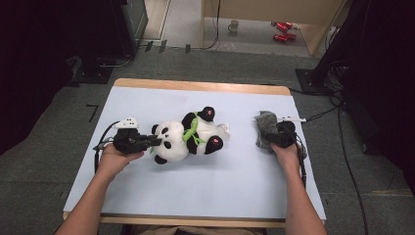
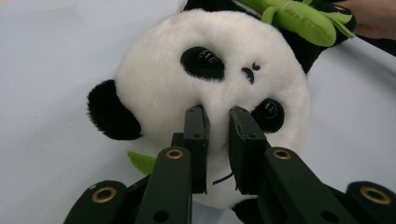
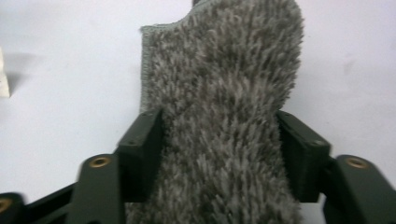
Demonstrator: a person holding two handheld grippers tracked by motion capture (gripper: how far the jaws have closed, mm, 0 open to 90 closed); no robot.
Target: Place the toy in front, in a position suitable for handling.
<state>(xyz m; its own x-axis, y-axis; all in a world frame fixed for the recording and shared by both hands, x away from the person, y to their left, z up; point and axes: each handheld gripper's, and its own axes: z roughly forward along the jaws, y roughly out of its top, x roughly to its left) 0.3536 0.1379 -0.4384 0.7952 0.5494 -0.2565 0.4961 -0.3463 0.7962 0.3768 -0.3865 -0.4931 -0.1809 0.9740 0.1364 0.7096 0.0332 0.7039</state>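
Plush panda (image 2: 210, 93) pinched in left tool (image 2: 217, 116)

A black-and-white plush panda (image 1: 186, 137) with green leaves lies on its back; a shaggy grey cloth (image 1: 265, 128) lies well right of it.

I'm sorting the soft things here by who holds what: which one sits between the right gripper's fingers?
The shaggy grey cloth, at the table's right, plain grey. The black-and-white panda is pinched by the left gripper.
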